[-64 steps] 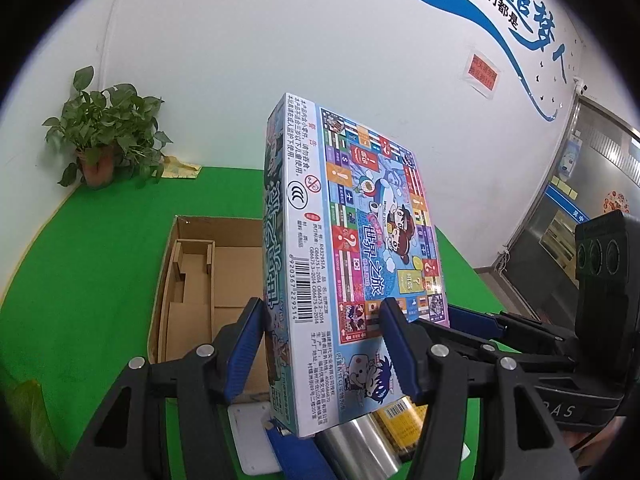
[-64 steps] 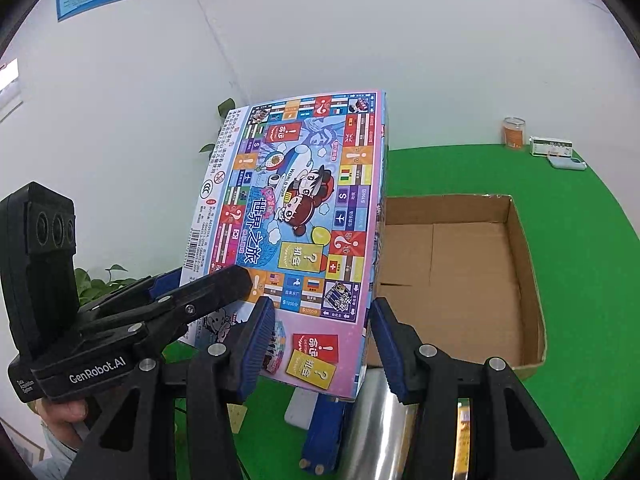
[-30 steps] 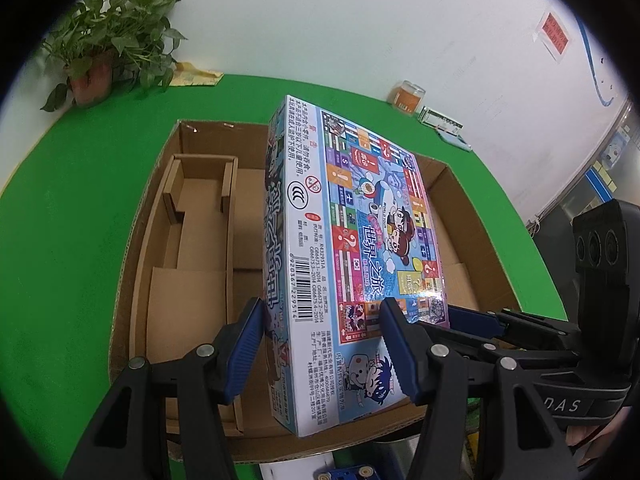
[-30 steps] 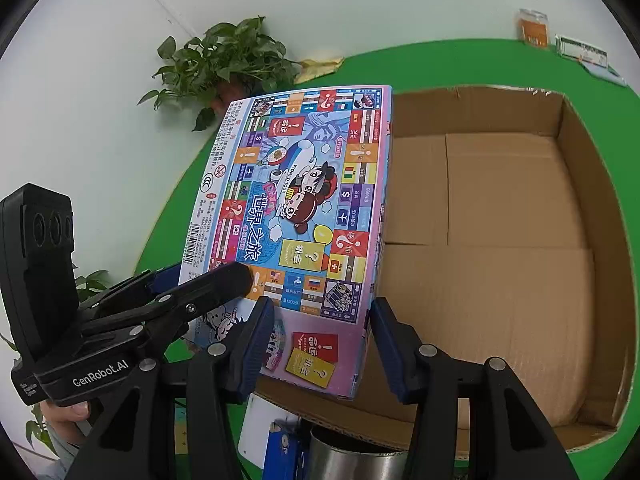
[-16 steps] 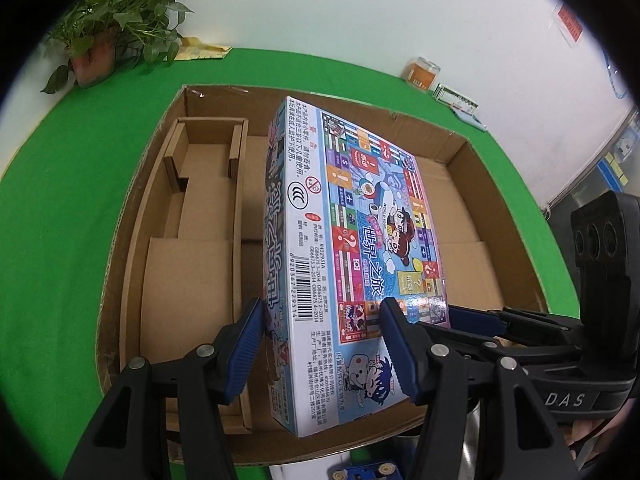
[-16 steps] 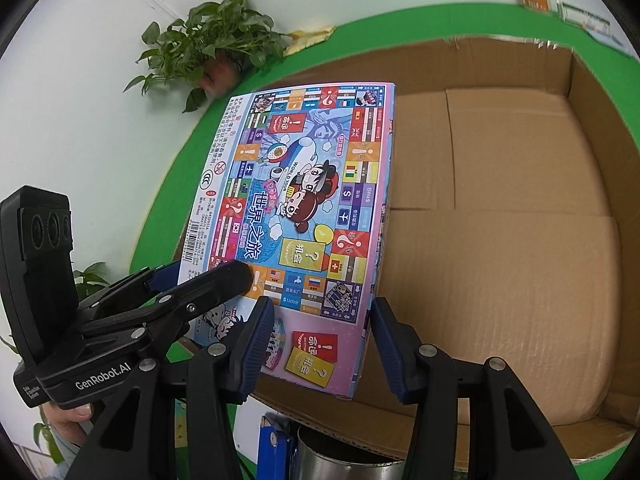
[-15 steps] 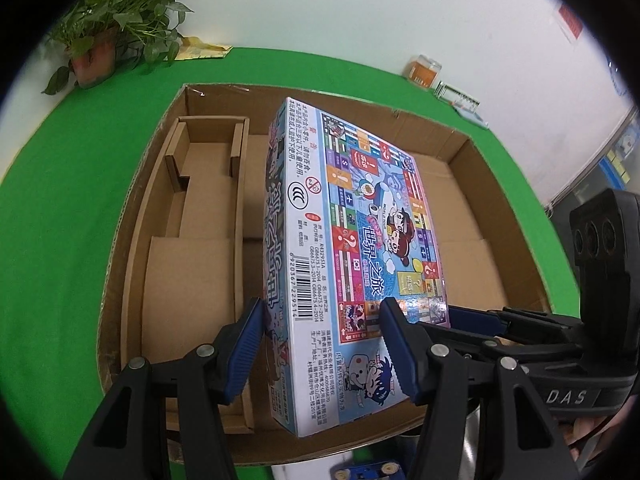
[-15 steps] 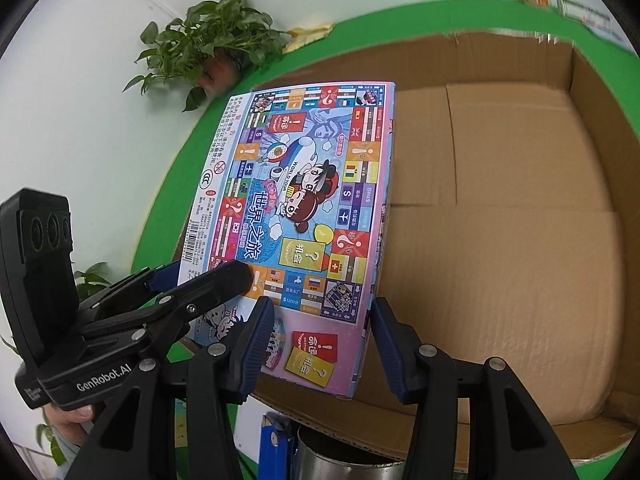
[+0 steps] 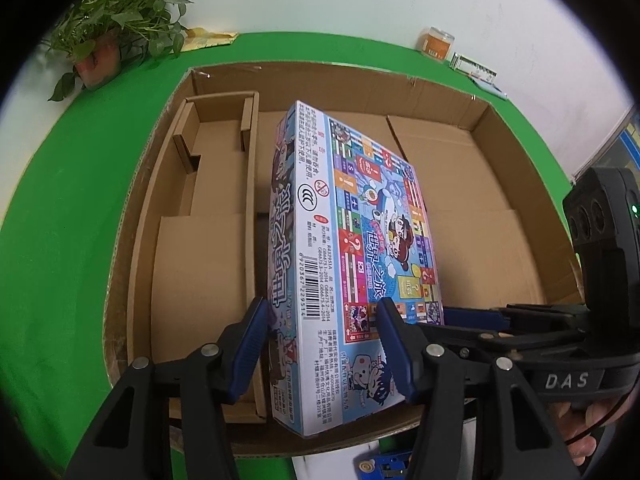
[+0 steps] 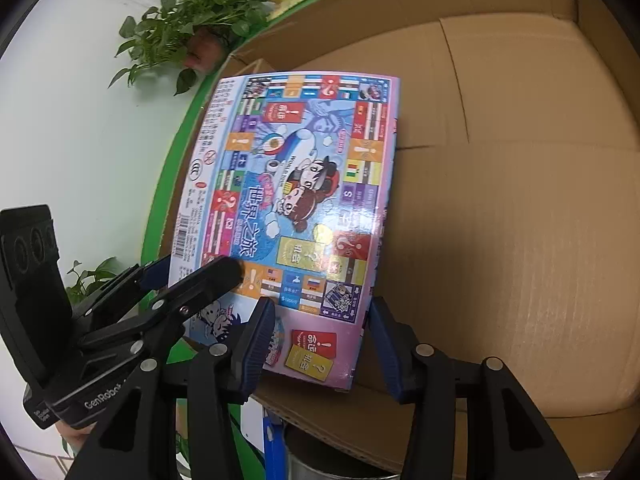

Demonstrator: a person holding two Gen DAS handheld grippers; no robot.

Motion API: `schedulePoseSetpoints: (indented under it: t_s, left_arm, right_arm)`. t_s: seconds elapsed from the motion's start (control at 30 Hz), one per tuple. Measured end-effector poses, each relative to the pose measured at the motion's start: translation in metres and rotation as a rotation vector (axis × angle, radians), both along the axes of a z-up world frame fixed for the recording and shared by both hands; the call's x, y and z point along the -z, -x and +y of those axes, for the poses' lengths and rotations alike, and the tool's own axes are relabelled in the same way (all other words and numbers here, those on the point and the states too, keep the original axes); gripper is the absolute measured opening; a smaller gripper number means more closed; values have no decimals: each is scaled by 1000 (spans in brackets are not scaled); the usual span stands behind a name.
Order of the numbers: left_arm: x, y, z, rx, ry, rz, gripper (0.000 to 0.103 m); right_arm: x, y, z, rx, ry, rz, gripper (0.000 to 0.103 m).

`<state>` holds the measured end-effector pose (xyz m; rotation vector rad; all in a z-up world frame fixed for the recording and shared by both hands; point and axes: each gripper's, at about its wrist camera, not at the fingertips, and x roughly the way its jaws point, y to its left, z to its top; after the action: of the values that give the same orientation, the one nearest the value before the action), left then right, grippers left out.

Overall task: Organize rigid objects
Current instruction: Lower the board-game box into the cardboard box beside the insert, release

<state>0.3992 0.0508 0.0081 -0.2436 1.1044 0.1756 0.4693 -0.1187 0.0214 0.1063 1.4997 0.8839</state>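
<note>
Board game box over the cardboard carton

We grip the board game box (image 9: pixel 352 248) with left gripper (image 9: pixel 320 344) and right gripper (image 10: pixel 322 344); inside the cardboard carton (image 9: pixel 516 184) its corner may catch the cardboard divider (image 9: pixel 250 184) and tilt.

Game box (image 9: pixel 352 240): "世界之旅" on cover & side, barcode 6920367229514, "WORLD TOUR" on cover in rt view. Right gripper (image 10: pixel 320 344) body in left view: "DAS". Left gripper (image 9: pixel 320 344) body in rt view: "GenRobot".
</note>
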Motion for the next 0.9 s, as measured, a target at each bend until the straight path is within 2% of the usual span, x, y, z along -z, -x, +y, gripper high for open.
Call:
schedulePoseSetpoints:
  t_s: [0.13, 0.27, 0.37, 0.47, 0.53, 0.6, 0.63, 0.67, 0.73, 0.8, 0.9]
  left_arm:
    - [-1, 5, -7, 16, -44, 14, 53]
    - [-6, 16, -4, 12, -38, 16, 53]
    - [-13, 27, -3, 25, -7, -13, 52]
    - [-24, 36, -4, 31, -14, -61, 52]
    - [-29, 41, -4, 31, -27, -85, 52]
    - [-31, 44, -2, 29, -33, -109, 52]
    - [-30, 44, -1, 31, -30, -117, 52]
    - [-29, 44, 0, 37, -19, -126, 52]
    - [-24, 41, -1, 50, -1, -135, 50]
    - [-18, 34, -3, 72, 0, -124, 40]
    - [-11, 31, -7, 74, -11, -97, 34]
  right_arm:
    - [9, -4, 4, 8, -4, 25, 46]
    - [6, -4, 13, -14, 5, 0, 45]
    - [8, -3, 17, -23, 12, 8, 44]
    - [8, -3, 17, -17, 15, 12, 45]
    - [3, -2, 14, -14, 25, -4, 46]
    - [-18, 2, 8, -4, 32, -88, 46]
    - [-26, 3, 5, -3, 31, -122, 53]
    - [-37, 6, -1, 2, 29, -166, 66]
    - [-52, 10, -9, 10, 26, -212, 73]
    - [-52, 10, -7, -4, 47, -216, 73]
    - [-38, 3, -5, 5, 63, -164, 69]
